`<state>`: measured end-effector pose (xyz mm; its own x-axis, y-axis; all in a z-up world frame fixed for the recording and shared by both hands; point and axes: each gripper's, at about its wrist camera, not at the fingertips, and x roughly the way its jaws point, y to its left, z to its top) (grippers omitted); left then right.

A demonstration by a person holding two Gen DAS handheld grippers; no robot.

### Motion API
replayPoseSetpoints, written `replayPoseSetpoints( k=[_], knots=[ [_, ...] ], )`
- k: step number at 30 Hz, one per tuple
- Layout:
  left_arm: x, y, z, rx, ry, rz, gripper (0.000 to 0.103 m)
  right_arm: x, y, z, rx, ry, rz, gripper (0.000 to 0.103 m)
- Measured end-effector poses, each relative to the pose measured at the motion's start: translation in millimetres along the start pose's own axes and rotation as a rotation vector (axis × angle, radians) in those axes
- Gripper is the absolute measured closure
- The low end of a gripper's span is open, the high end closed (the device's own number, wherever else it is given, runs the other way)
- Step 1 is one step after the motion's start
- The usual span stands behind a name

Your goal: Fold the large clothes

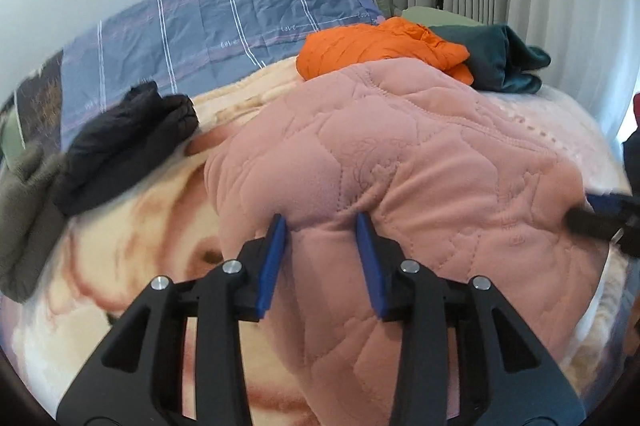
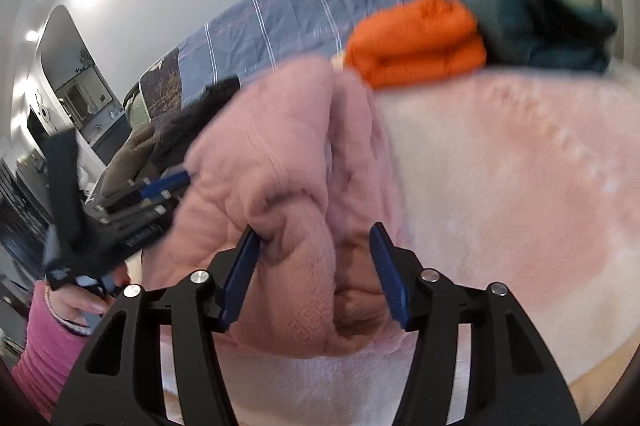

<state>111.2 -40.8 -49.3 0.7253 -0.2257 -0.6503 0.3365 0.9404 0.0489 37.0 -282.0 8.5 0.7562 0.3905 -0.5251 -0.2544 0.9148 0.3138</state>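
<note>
A big pink quilted fleece garment (image 1: 400, 153) is draped over the bed, its near edge raised. My left gripper (image 1: 321, 218) is shut on a fold of that edge, blue pads pressing the fabric from both sides. At the right edge of the left wrist view, my right gripper (image 1: 592, 216) bites the garment's other end. In the right wrist view the pink garment (image 2: 280, 153) hangs bunched and blurred, and my right gripper (image 2: 314, 230) is shut on a thick wad of it. The left gripper (image 2: 168, 185) shows there at the left, in the fabric.
A folded orange garment (image 1: 376, 45) and a teal one (image 1: 496, 61) lie at the far side of the bed. A black garment (image 1: 128, 141) and an olive one (image 1: 24, 205) lie left. A blue plaid duvet (image 1: 224, 21) sits behind. A person's pink sleeve (image 2: 48, 346) is at lower left.
</note>
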Motion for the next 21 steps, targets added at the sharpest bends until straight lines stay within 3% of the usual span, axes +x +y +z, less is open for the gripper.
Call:
replayPoseSetpoints(
  k=[4,6,8,9,11,16,18,21],
  knots=[
    [1.5,8.2,2.2,-0.005,0.002,-0.024,0.066,-18.9,24.5,29.0,-0.117,-0.13,0.028,0.048],
    [0.8,7.8,1.0,-0.009,-0.004,-0.023,0.066,-10.3,30.2,40.1,-0.135,-0.148,0.054,0.059],
    [0.5,8.1,-0.2,-0.013,-0.009,-0.028,0.066,21.5,26.1,47.9,-0.097,-0.095,0.06,0.069],
    [0.8,8.8,0.1,-0.013,-0.009,-0.031,0.066,49.1,17.4,47.2,-0.049,-0.011,0.052,0.079],
    [1.7,10.1,1.0,-0.006,-0.006,-0.039,0.066,106.2,-7.7,33.3,0.029,0.133,-0.017,0.086],
    [6.5,5.6,3.8,0.018,-0.015,-0.057,0.066,106.9,-25.0,26.6,0.073,0.123,-0.014,0.088],
    [5.3,6.2,4.6,0.022,-0.012,-0.063,0.066,107.5,-19.9,23.4,0.025,0.117,-0.032,0.088],
    [-5.4,15.2,19.5,-0.045,-0.016,-0.119,0.066,104.7,-14.7,21.7,0.014,0.114,-0.046,0.088]
  ],
)
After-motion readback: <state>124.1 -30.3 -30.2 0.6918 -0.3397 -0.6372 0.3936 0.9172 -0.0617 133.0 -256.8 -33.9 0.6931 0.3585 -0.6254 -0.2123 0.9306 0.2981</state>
